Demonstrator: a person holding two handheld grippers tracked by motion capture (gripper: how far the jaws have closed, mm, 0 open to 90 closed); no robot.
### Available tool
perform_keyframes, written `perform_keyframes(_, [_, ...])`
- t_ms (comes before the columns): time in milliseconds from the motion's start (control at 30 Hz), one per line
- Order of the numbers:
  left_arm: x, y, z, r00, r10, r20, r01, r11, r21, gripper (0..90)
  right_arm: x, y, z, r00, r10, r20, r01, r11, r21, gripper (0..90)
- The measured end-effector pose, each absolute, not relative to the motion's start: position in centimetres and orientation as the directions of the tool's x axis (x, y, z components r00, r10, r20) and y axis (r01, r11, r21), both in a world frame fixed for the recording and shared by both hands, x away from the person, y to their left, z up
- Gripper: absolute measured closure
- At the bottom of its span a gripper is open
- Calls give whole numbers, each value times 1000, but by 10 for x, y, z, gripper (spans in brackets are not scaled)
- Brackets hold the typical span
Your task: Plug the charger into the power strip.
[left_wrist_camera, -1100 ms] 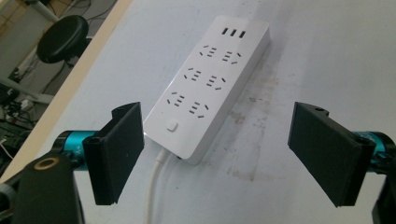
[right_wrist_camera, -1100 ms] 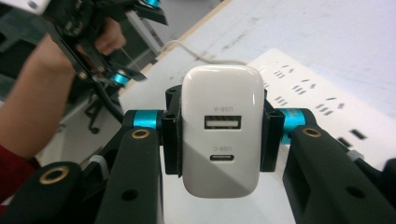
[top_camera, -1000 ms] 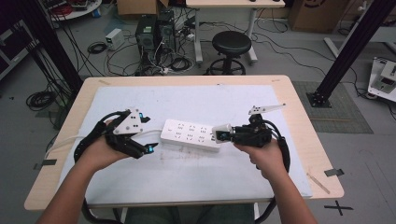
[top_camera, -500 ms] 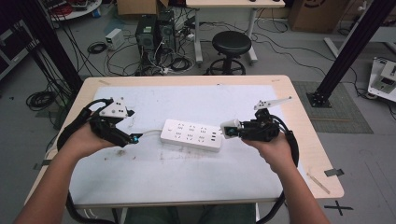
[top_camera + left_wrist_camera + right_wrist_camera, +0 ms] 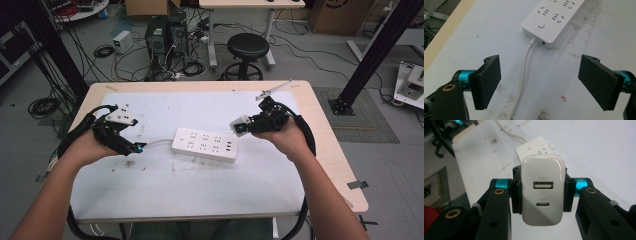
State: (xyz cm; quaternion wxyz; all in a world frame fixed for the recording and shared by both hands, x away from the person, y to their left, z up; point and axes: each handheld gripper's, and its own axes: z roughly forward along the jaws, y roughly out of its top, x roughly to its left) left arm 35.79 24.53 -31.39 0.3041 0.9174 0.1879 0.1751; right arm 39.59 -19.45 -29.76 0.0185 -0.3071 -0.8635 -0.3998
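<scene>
A white power strip point(image 5: 205, 144) lies mid-table on a pale mat, its white cord point(image 5: 522, 75) running off its left end. In the left gripper view the strip point(image 5: 554, 17) sits ahead, and the cord passes between the wide-apart jaws. My left gripper point(image 5: 136, 148) is open, left of the strip. My right gripper point(image 5: 239, 126) hovers above the strip's right end, shut on a white USB charger point(image 5: 542, 188) with two ports facing the camera. Behind the charger the strip point(image 5: 534, 148) peeks out.
The mat point(image 5: 200, 185) covers most of the wooden table point(image 5: 327, 150). A thin metal rod point(image 5: 272, 89) lies near the back right corner. Beyond the table stand a black stool point(image 5: 247, 47), computer boxes and floor cables. Dirty smudges mark the mat near the cord.
My right gripper lifted up and back to the right with the charger. My left gripper drew away leftward from the strip, then settled near the cord.
</scene>
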Motion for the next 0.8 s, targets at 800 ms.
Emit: perform_keyframes(800, [355,248,-326,866,449,220,244,-764,597,184,466,-112,-334,-926,354,134,377,838,394,631])
